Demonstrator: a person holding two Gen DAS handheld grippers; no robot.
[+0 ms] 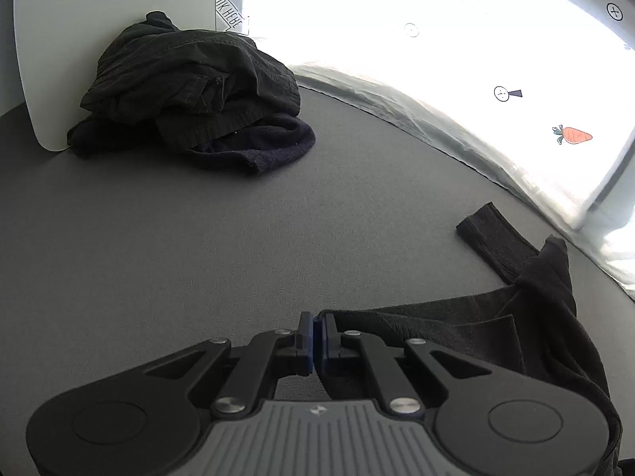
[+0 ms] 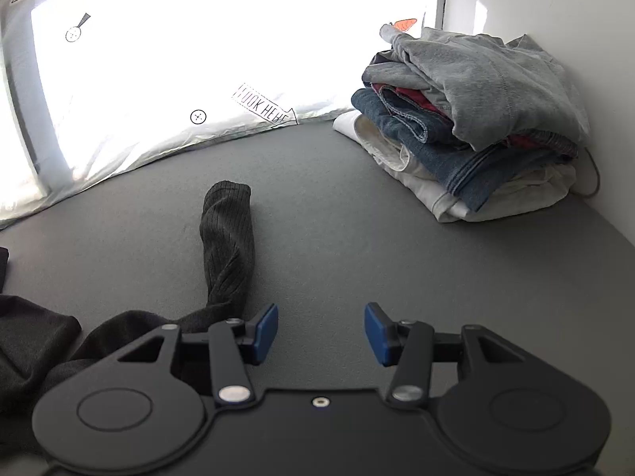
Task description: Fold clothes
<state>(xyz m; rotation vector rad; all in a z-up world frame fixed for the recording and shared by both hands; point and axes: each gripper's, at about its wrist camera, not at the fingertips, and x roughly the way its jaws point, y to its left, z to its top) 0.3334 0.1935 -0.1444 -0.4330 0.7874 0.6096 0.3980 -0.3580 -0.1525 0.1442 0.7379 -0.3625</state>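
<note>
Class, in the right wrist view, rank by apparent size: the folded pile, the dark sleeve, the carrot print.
1. Folded pile
2. Dark sleeve, though it lies nearer the camera
3. Carrot print, partly hidden

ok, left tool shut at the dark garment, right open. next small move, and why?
Probably move the right tool left and close it on the dark garment. It is open over bare gray surface, holding nothing; the left tool sits shut at the garment's edge, so a second grip would allow spreading.
</note>
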